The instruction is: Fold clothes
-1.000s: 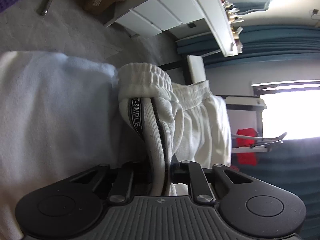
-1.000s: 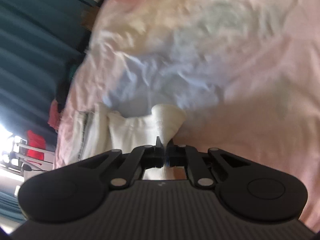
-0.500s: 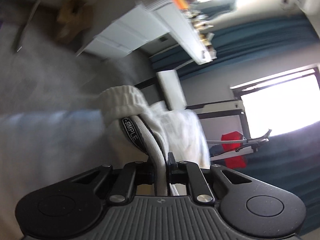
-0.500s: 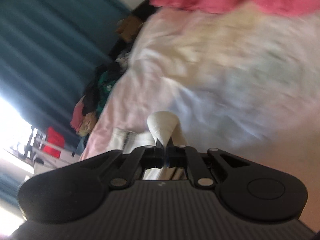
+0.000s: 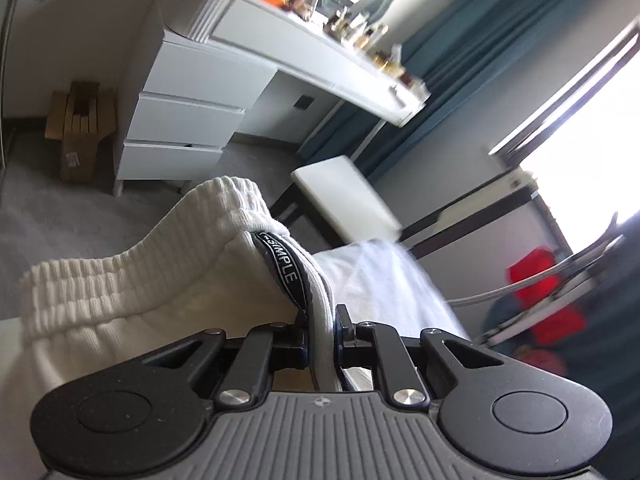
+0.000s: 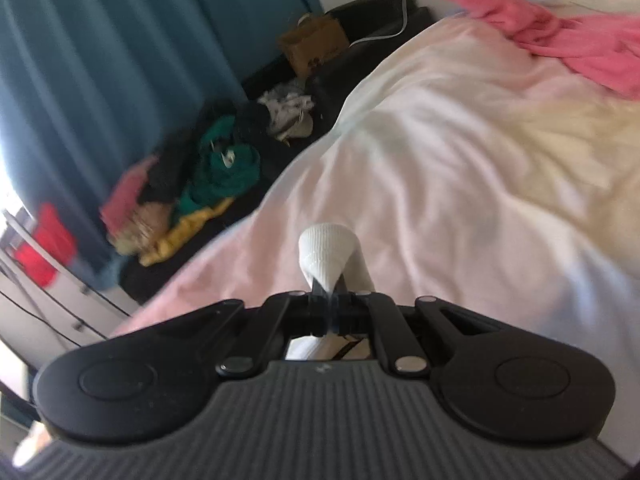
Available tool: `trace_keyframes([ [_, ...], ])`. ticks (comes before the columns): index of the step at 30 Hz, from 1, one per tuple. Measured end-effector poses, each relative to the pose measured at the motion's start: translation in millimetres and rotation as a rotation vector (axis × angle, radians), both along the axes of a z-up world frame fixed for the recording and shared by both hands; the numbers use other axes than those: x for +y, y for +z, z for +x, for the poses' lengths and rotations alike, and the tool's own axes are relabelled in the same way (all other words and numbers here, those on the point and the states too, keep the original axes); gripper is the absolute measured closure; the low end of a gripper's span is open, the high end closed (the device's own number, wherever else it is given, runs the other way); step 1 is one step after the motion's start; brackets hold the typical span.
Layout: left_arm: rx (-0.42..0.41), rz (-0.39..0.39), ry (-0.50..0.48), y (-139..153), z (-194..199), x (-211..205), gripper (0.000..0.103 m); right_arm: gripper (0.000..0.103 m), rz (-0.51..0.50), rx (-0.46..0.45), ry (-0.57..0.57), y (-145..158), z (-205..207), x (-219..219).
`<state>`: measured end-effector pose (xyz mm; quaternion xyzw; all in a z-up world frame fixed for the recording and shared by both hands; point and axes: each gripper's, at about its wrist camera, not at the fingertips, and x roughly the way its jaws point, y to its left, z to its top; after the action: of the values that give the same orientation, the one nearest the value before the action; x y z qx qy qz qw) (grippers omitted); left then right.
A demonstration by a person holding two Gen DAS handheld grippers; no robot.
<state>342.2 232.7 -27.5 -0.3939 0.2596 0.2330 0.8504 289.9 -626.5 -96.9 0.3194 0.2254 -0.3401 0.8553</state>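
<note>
White sweatpants (image 5: 168, 280) with a ribbed elastic waistband and a black side stripe reading "SIMPLE" hang from both grippers. My left gripper (image 5: 322, 326) is shut on the waistband at the stripe, held up above the bed. My right gripper (image 6: 329, 300) is shut on a ribbed white cuff of the sweatpants (image 6: 327, 252), lifted over the pale pink bed cover (image 6: 460, 152). The cloth between the two grippers is hidden below the gripper bodies.
A white dresser with drawers (image 5: 188, 116) and a cluttered desk top stand beyond the left gripper, with a white stool (image 5: 344, 200) and cardboard (image 5: 80, 128) on the grey floor. A pink garment (image 6: 568, 40) lies on the bed. A clothes pile (image 6: 200, 176) sits beside the bed by blue curtains.
Both grippers have lifted and tilted upward with the sweatpants; the bed has dropped out of the left view and the room beyond shows. Both grips are unchanged.
</note>
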Motion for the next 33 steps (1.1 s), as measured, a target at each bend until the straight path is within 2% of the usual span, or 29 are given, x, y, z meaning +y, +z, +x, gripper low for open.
trace_keyframes([
  [3, 0.071, 0.015, -0.001, -22.7, 32.6, -5.1, 0.090, 0.097, -0.012, 0.048, 0.009, -29.8, 29.0, -2.0],
  [6, 0.114, 0.008, -0.002, -38.4, 50.9, -7.4, 0.085, 0.097, -0.006, 0.060, 0.019, -44.8, 36.5, -3.6],
  [10, 0.113, 0.011, -0.053, -33.2, 41.7, -6.0, 0.079, 0.091, 0.020, 0.044, 0.044, -45.1, 32.1, -4.3],
  [12, 0.088, 0.003, -0.080, -27.7, 27.0, -0.2, 0.054, 0.079, 0.035, 0.018, 0.073, -36.5, 20.9, -5.3],
  [14, 0.056, -0.011, -0.099, -19.4, 3.5, 5.5, 0.047, 0.062, 0.031, -0.004, 0.118, -25.6, 5.5, -2.2],
  [15, 0.040, -0.024, -0.105, -15.2, -9.6, 8.4, 0.044, 0.058, 0.014, -0.010, 0.146, -19.0, -3.4, 1.3],
  [17, 0.018, -0.054, -0.114, -6.9, -37.5, 14.6, 0.037, 0.038, -0.017, -0.031, 0.196, -5.8, -25.0, 8.9],
  [20, -0.005, -0.101, -0.131, 1.5, -81.2, 24.9, 0.032, 0.036, -0.036, -0.086, 0.259, 12.6, -66.7, 19.9],
  [22, -0.015, -0.131, -0.135, 2.3, -109.4, 32.2, 0.031, 0.036, 0.003, -0.128, 0.271, 17.0, -99.0, 23.3],
  [23, -0.023, -0.145, -0.135, 1.0, -122.4, 35.3, 0.029, 0.033, 0.030, -0.151, 0.270, 17.8, -115.7, 25.2],
  [25, -0.025, -0.178, -0.127, -4.7, -145.1, 41.4, 0.025, 0.028, 0.115, -0.182, 0.269, 11.1, -142.8, 26.1],
  [27, -0.023, -0.232, -0.109, -16.1, -163.3, 48.4, 0.025, 0.028, 0.214, -0.215, 0.252, -2.5, -166.7, 26.7],
  [30, -0.006, -0.327, -0.066, -36.5, -182.4, 59.0, 0.023, 0.028, 0.320, -0.216, 0.241, -25.0, -180.6, 31.3],
  [33, 0.006, -0.359, -0.037, -54.2, -185.9, 63.3, 0.022, 0.028, 0.391, -0.193, 0.255, -45.1, -175.0, 36.9],
])
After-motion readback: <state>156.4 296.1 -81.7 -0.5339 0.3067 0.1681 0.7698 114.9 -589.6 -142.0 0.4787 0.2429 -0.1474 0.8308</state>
